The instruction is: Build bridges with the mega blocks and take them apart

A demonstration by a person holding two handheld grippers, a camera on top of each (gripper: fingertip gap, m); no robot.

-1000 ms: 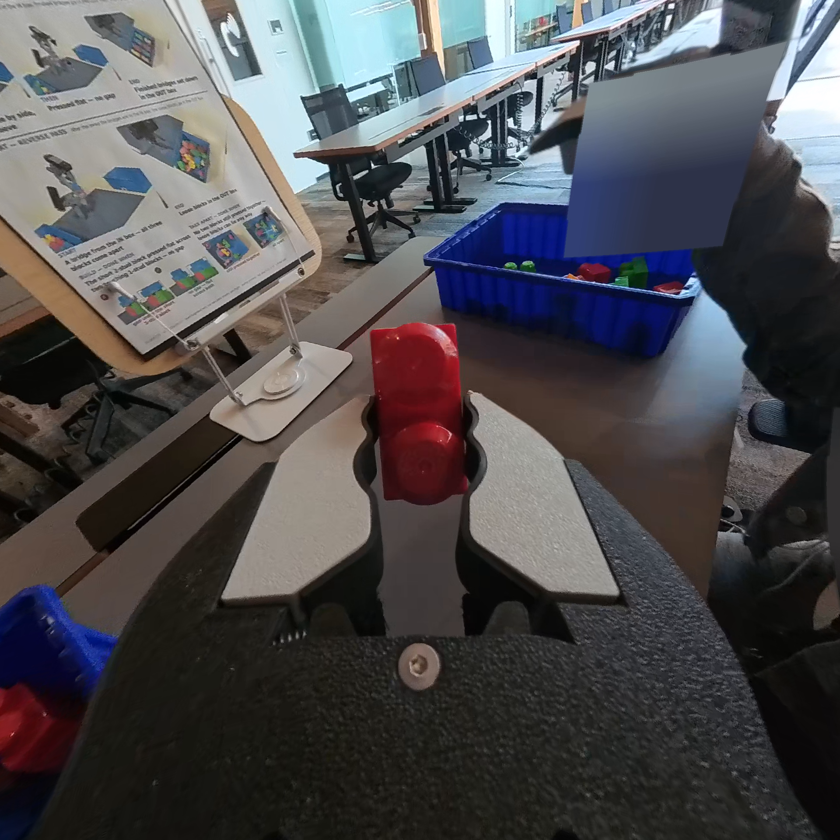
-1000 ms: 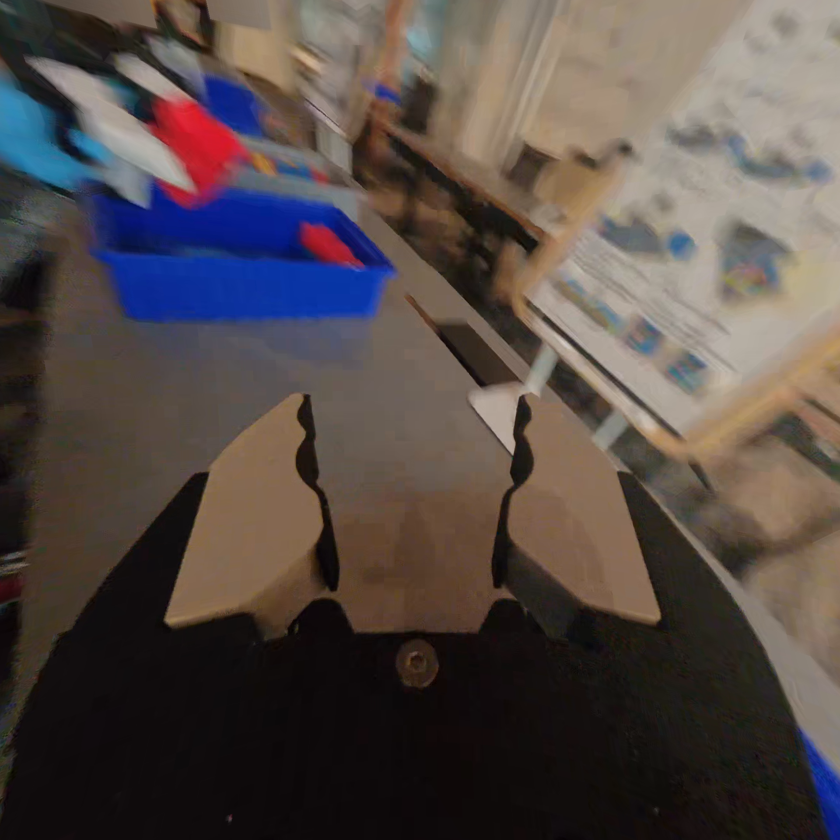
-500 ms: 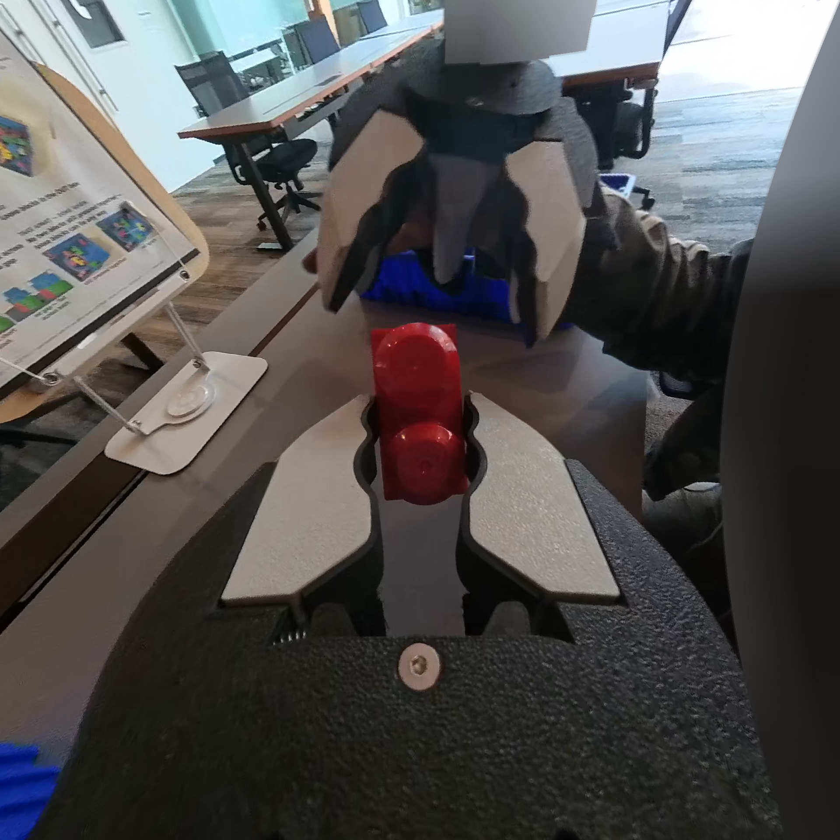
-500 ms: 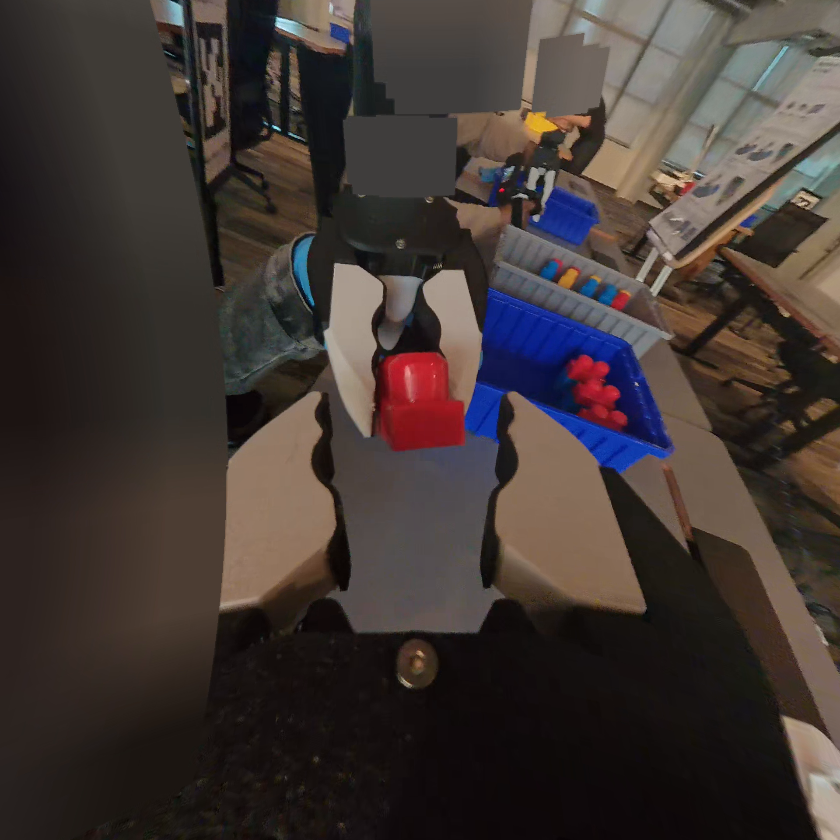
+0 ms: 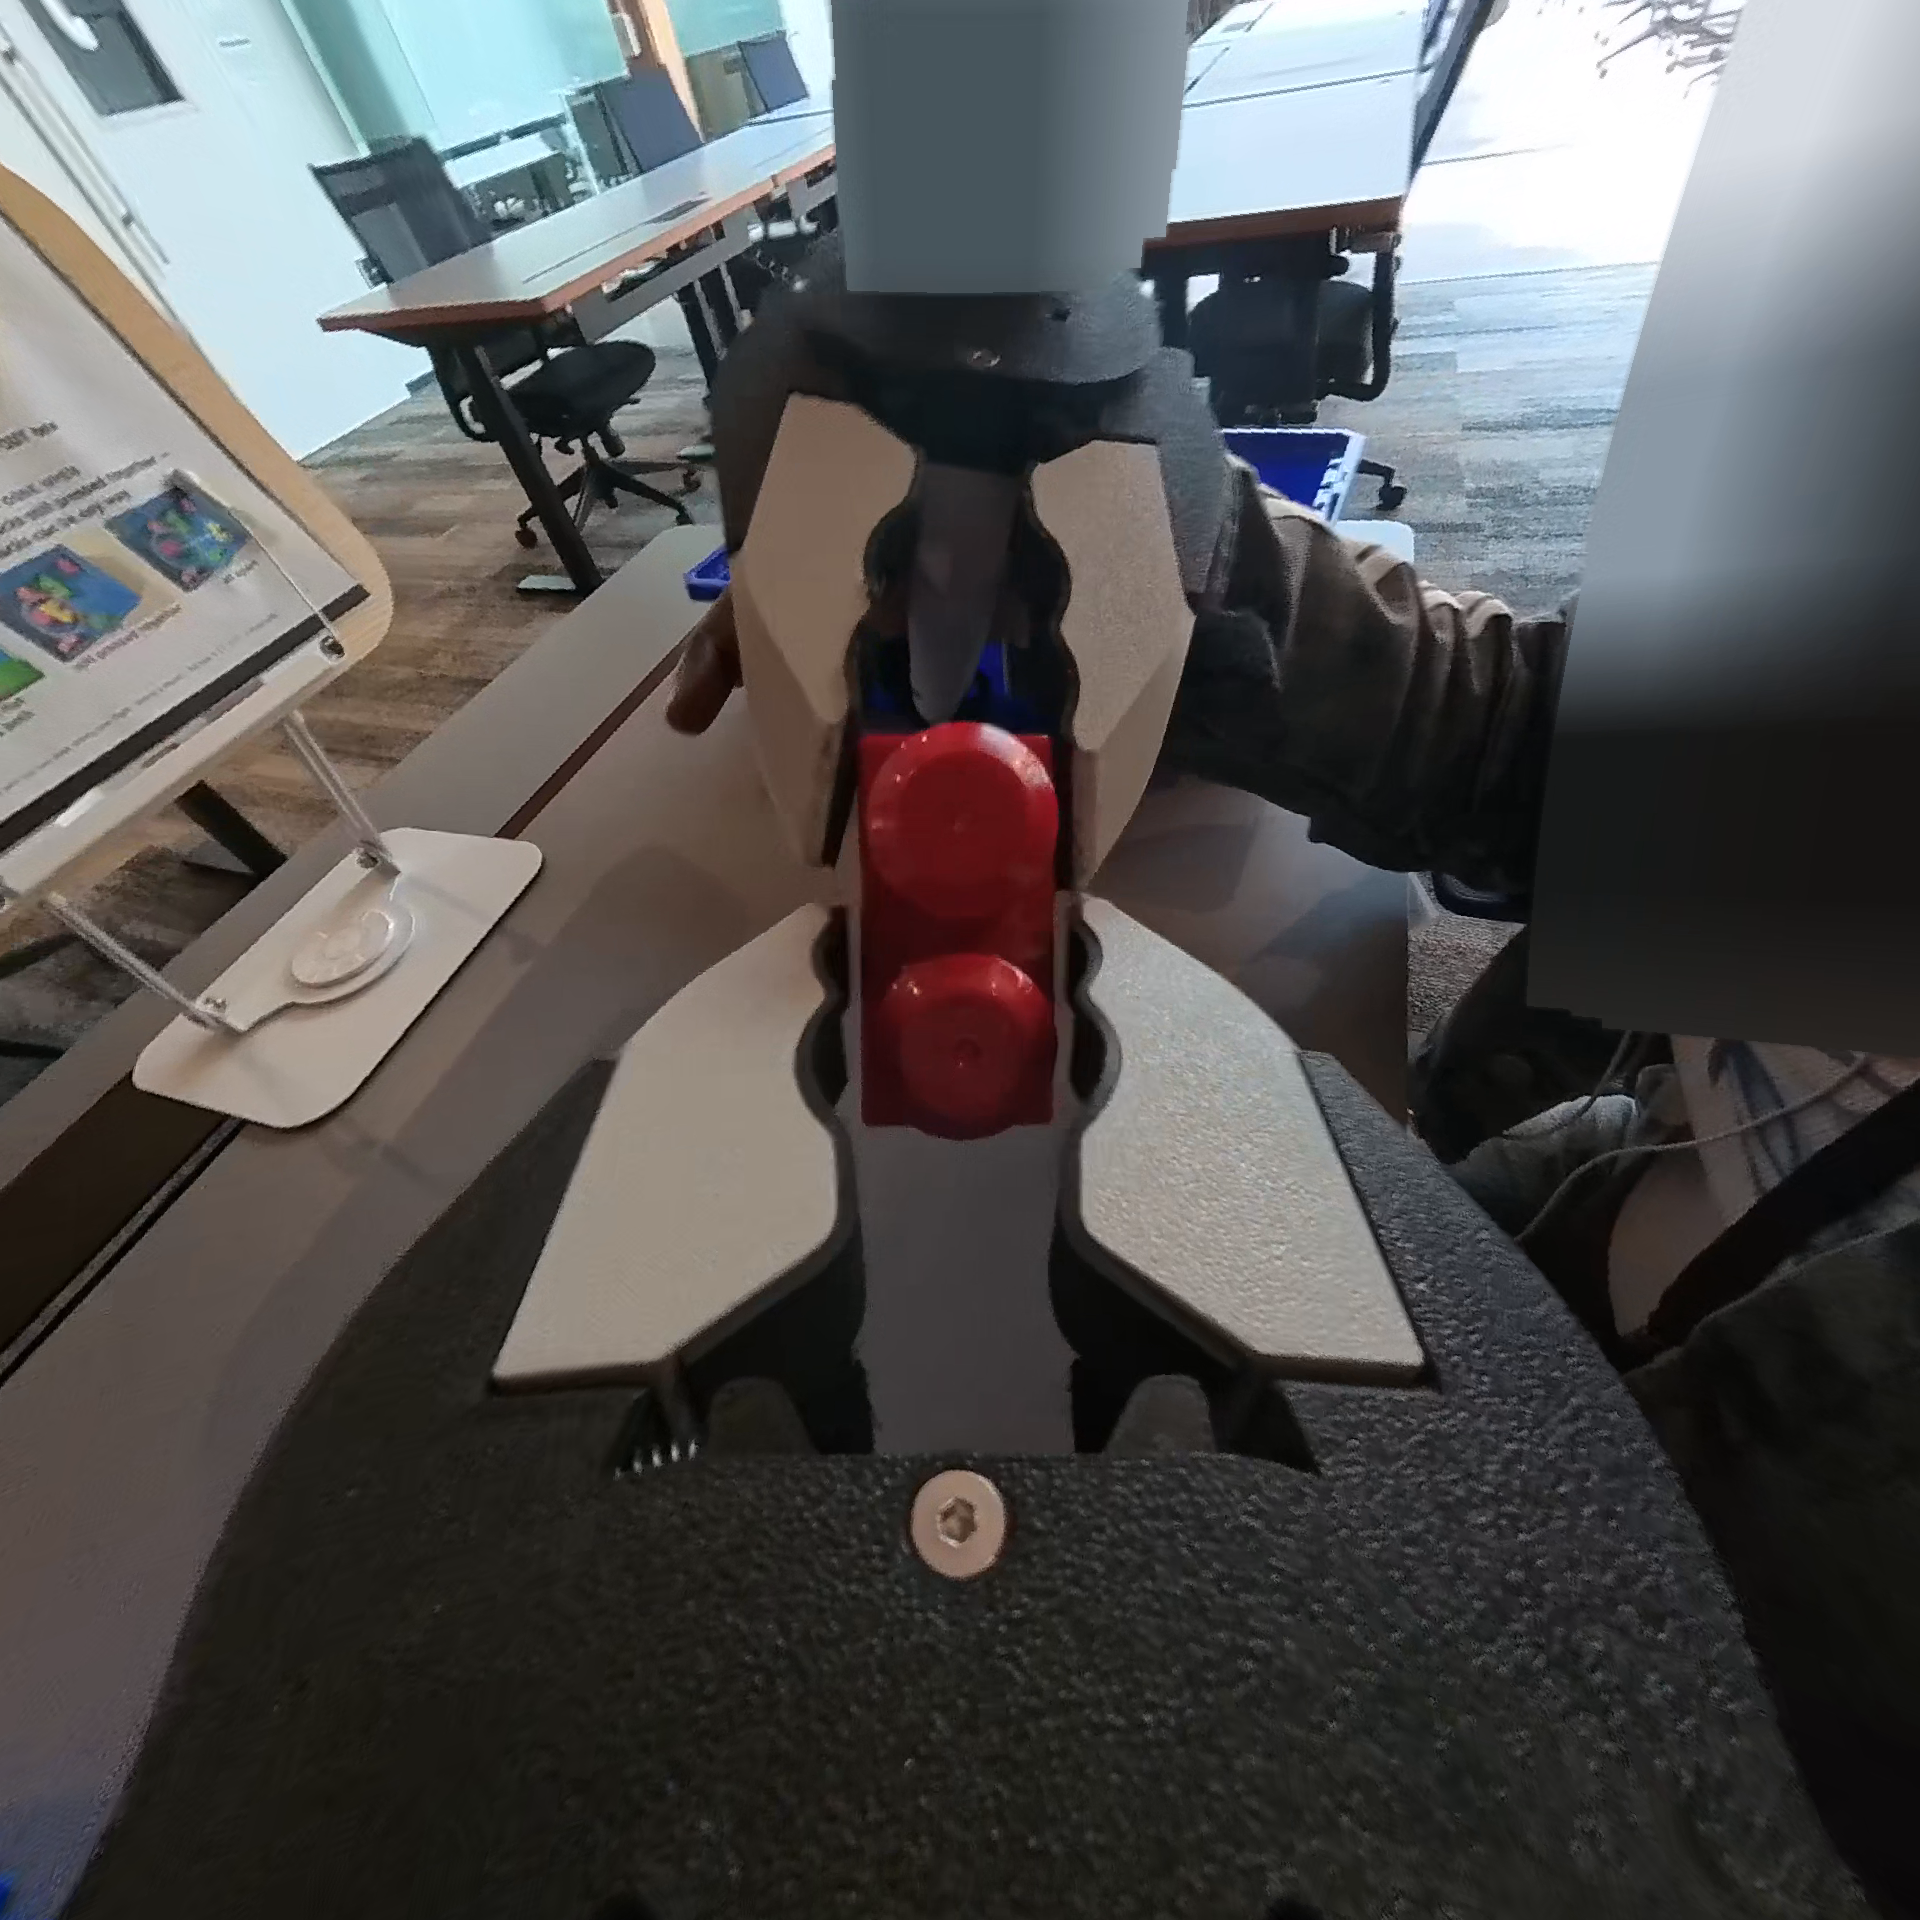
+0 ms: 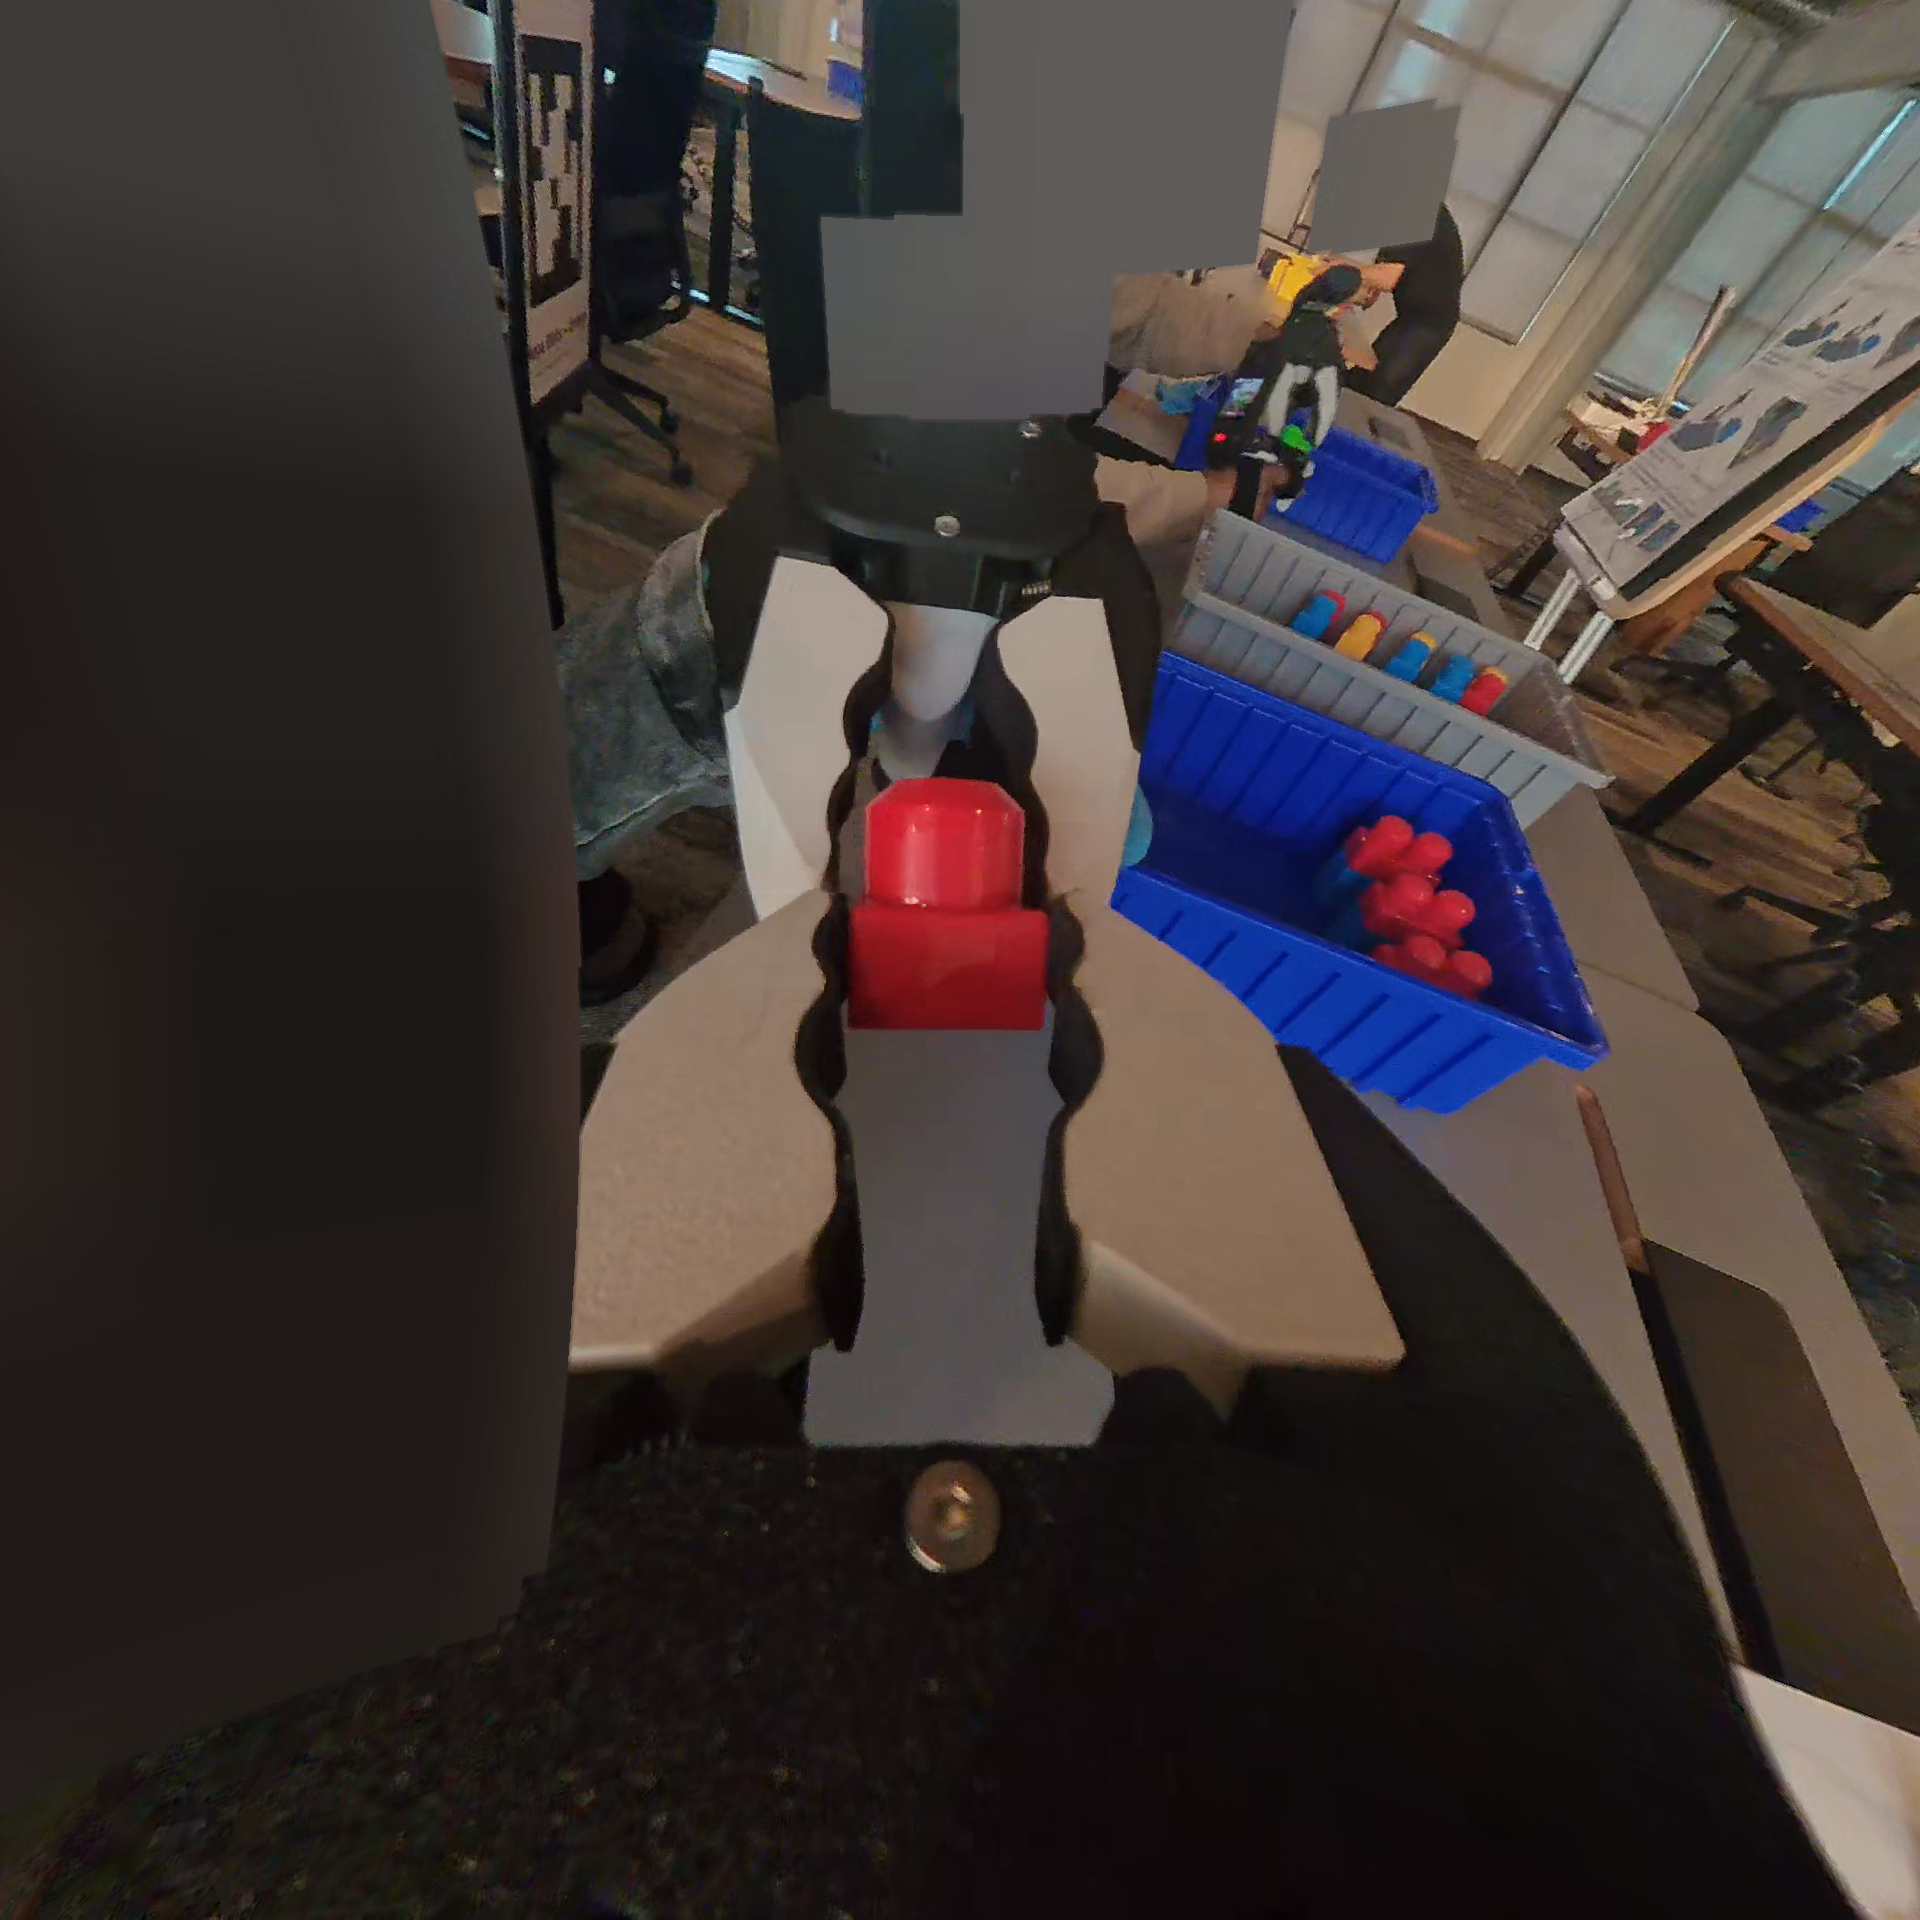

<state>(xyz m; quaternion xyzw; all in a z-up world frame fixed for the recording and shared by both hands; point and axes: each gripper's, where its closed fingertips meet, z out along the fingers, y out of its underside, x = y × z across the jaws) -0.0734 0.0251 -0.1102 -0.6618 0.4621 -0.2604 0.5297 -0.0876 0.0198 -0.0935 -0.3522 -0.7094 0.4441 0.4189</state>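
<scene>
— Office tables and rolling chairs fill the room behind; what's on the dark bench (image 5: 644, 644) itself?

— Along its far edge, in the left wrist view, a tilted instruction board (image 5: 156, 582) stands on a white foot plate (image 5: 343, 935). In the right wrist view a blue bin (image 6: 1340, 925) sits near the bench's end with red blocks (image 6: 1413, 904) heaped in it, and a grey bin (image 6: 1392, 644) just behind it holds blue, yellow and red pieces.

— And the task's block?

— The red two-stud block (image 5: 956, 935) is up off the bench, between the two grippers, which face each other tip to tip.

— Who has it?

— The left gripper (image 5: 951, 966) is clamped on the near half, its pale fingers (image 5: 727, 1122) pressed to both sides. The right gripper (image 6: 945, 987) has its fingers alongside the other half, very close or touching; whether it truly squeezes the block I cannot tell.

— Anything else?

— A sleeve (image 5: 1382, 707) reaches in behind the right gripper.
</scene>
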